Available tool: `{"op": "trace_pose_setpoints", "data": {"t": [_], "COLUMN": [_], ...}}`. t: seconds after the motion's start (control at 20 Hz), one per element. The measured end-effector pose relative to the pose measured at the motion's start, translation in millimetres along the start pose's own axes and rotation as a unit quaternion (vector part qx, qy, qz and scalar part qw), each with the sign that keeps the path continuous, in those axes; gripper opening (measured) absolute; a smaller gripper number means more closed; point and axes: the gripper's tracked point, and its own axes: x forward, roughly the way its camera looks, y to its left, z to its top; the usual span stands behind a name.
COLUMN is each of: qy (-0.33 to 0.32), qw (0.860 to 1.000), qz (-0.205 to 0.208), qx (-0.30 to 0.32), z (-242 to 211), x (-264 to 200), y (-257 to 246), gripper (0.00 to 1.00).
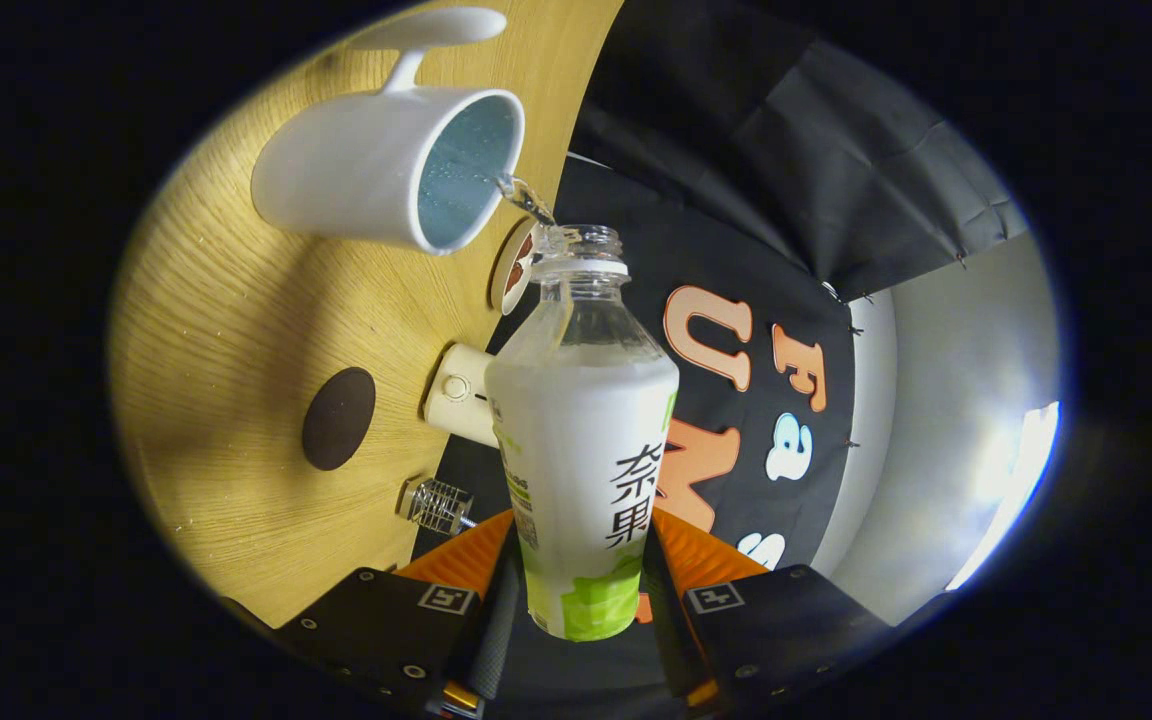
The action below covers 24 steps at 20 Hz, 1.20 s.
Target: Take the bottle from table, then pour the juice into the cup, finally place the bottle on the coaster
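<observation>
1. The gripper [581, 600] is clenching the juice bottle [584, 440] between both fingers, tilted.
2. Clear liquid is streaming from its mouth into the white cup [376, 170] on the wooden table [226, 330].
3. The stream is crossing near the rim; drifting would probably spill.
4. The dark coaster [338, 418] is waiting.

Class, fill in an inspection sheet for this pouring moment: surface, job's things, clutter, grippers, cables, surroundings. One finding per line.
Surface: light wooden table, seen tilted.
Job's things: bottle, uncapped, tipped toward the white cup; a clear stream runs from its mouth into the cup. Dark round coaster bare on the table.
Clutter: small white device with a button, a metal spring-like piece and a round disc behind the bottle's neck, all near the table's edge.
Grippers: gripper, jaws shut on the bottle's lower body.
Cables: nothing seen.
Surroundings: black cloth wall, pale panel beside it.
</observation>
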Motion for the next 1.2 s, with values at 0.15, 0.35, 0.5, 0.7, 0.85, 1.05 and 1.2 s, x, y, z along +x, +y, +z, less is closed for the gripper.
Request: {"op": "trace_pose_setpoints", "data": {"t": [0.15, 0.35, 0.5, 0.7, 0.85, 1.05, 1.2], "qy": [-0.007, -0.018, -0.026, -0.03, -0.033, -0.035, -0.043], "qw": [1.0, 0.999, 0.998, 0.997, 0.997, 0.996, 0.995], "qz": [-0.009, -0.013, -0.024, -0.03, -0.039, -0.048, -0.05], "qx": [-0.02, -0.038, -0.051, -0.058, -0.066, -0.073, -0.078], "z": [0, -1, 3, -5, -8, -9, -7], "x": [-1, 0, -3, 0, 6, 6, 5], "y": [0, -1, 0, 1, -2, -1, -4], "gripper": [0.62, 0.62, 0.62, 0.62, 0.62, 0.62, 0.62]}}
